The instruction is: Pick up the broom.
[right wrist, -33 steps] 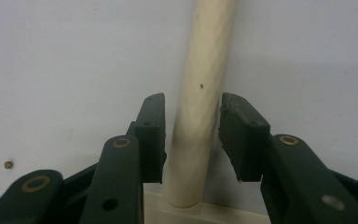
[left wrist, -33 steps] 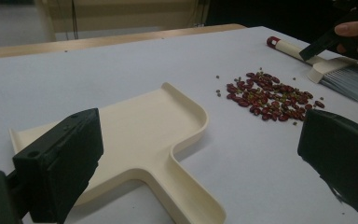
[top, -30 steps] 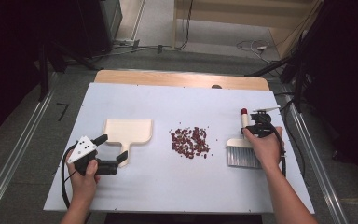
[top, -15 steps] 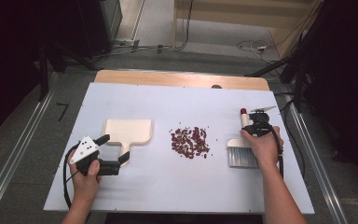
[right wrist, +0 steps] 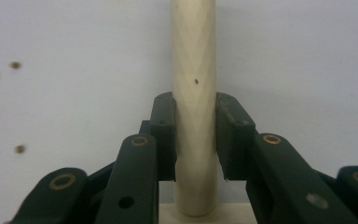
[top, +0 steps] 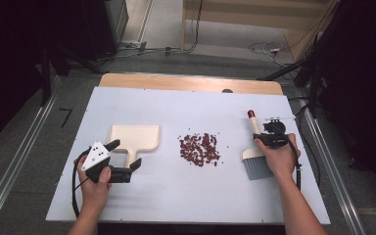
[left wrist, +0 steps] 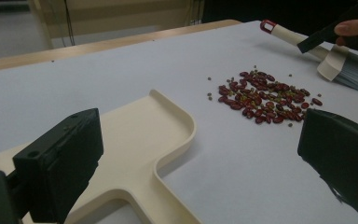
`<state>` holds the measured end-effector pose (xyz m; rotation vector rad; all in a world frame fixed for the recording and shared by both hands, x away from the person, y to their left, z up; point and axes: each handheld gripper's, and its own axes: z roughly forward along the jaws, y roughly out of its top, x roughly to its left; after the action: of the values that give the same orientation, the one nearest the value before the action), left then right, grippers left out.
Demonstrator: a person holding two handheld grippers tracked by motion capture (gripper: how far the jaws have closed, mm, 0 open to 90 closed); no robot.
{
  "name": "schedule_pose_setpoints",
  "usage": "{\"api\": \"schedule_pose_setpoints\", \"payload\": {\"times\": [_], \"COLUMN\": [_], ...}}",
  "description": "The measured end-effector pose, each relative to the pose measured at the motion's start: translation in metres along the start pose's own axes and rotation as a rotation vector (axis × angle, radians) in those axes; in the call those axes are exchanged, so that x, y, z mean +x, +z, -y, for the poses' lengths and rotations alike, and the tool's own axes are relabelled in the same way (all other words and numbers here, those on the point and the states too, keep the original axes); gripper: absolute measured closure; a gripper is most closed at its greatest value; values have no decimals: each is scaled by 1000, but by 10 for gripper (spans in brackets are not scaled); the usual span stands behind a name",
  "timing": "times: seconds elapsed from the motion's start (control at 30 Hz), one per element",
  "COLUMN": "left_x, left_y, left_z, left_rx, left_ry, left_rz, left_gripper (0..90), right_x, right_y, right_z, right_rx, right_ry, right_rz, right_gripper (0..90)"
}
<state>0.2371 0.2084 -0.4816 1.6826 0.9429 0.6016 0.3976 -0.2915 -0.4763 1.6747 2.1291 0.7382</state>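
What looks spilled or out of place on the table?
A loose pile of red beans lies spilled on the bare table, between the dustpan and the brush, with a few stray bits scattered around it.

I work at a table (top: 127, 105) covered by a pale white sheet, with a strip of bare wood (top: 191, 82) along its far edge. Grey floor (top: 215, 61) lies beyond it, where cables (top: 262, 48) trail. Metal rails (top: 17, 161) run down both sides. Dark equipment (top: 78, 24) stands far left, and pale wooden furniture (top: 254, 12) at the back
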Motion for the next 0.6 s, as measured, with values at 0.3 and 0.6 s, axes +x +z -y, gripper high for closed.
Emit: {"api": "schedule_pose_setpoints", "payload": {"times": [0.3,0.6], "left_x": [-9,-26], "left_y": [5,21], "left_z": [-11,-25], "left_rx": [-31,-28], "left_ry": [-21,7], "left_rz": [-15,17], "left_gripper": [5,5], "right_x": [-14,-24], "right_y": [-28,-43], "right_z": [19,37], "right_rx": [-278,-510], "right_ry": [56,16], "right_rz": [-194,-274], "right_gripper": [699,699]}}
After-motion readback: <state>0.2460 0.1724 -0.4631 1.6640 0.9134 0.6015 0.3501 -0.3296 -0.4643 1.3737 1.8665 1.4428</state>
